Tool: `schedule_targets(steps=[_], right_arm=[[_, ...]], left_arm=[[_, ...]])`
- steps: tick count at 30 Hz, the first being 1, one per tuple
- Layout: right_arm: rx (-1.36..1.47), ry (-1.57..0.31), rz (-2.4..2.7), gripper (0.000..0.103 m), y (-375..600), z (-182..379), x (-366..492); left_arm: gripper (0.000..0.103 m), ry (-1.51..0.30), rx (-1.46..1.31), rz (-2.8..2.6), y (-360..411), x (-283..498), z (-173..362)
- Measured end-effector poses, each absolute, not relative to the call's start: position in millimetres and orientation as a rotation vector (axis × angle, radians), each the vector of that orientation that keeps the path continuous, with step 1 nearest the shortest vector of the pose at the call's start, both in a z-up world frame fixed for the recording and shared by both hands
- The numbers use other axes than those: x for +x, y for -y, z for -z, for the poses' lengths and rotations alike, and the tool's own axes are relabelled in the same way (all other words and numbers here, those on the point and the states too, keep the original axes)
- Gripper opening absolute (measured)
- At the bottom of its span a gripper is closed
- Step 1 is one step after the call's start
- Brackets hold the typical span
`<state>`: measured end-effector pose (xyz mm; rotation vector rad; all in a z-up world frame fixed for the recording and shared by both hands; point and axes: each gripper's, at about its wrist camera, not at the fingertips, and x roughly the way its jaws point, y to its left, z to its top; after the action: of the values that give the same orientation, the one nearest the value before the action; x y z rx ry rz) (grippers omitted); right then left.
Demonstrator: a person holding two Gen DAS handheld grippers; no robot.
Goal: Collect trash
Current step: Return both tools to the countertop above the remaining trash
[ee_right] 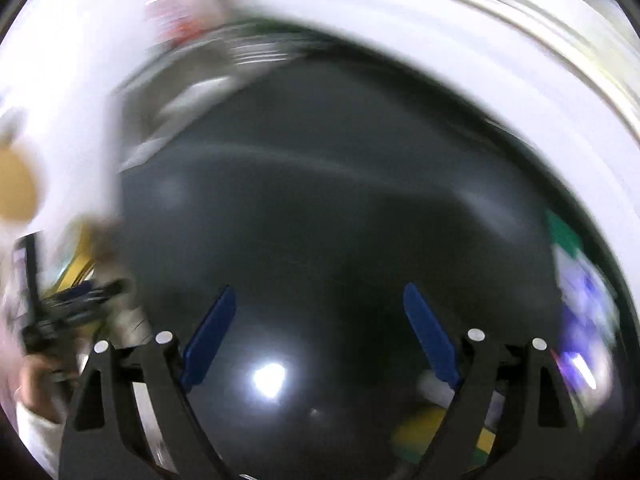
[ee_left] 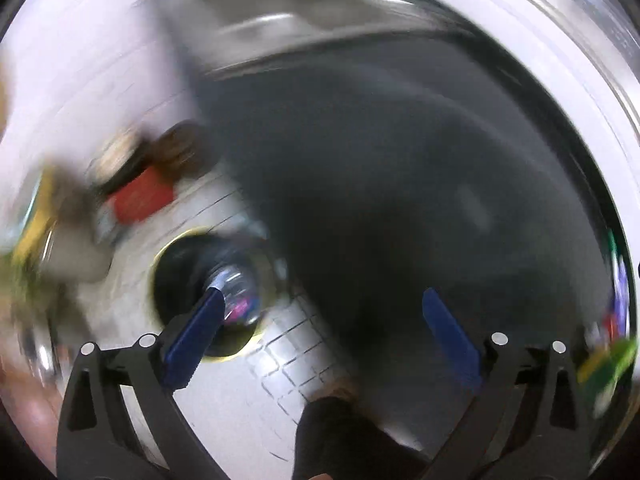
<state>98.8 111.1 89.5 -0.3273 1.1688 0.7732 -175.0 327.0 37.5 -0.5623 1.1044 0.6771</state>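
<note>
We see both views smeared by motion blur, so fine texture is hard to judge. The left gripper (ee_left: 322, 312) has matt black plastic arms with small bright metal pins, and its fingers (ee_left: 200, 330) carry smooth blue pads with a slight sheen. The right gripper (ee_right: 318, 308) looks the same: matt black frame, blue pads. Beside the left gripper's left finger, a bin (ee_left: 176, 264) shows a dark liner with a thin yellowish rim, and inside it lies a glossy, clear plastic bottle (ee_left: 236, 292). Around the bin the floor (ee_left: 288, 344) reads as pale smooth tile with dark grout lines. Above the right gripper a broad dark countertop (ee_right: 340, 220) looks polished, carrying a bright reflected light spot.
</note>
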Motion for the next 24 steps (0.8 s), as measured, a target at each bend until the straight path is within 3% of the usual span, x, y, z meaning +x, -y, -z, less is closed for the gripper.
schedule_targets(steps=[4, 11, 19, 24], right_arm=[[-0.156, -1.179, -0.446, 0.083, 38.3, -87.3, 147.2], [0.044, -1.245, -0.143, 0.083, 210.0, -56.3, 126.1], [0.28, -1.297, 0.008, 0.083, 288.4, -15.6, 87.4], [0.496, -1.323, 0.121, 0.083, 291.5, 14.7, 101.7]], left_arm=[[0.096, -1.155, -0.396, -0.402, -249.1, -64.6, -49.6], [0.096, -1.22, -0.151, -0.09, -121.2, 33.8, -53.4], [0.096, -1.303, 0.012, 0.006, -59.7, 83.8, -27.0], [0.096, -1.33, -0.033, 0.035, -52.1, 88.1, -19.6]])
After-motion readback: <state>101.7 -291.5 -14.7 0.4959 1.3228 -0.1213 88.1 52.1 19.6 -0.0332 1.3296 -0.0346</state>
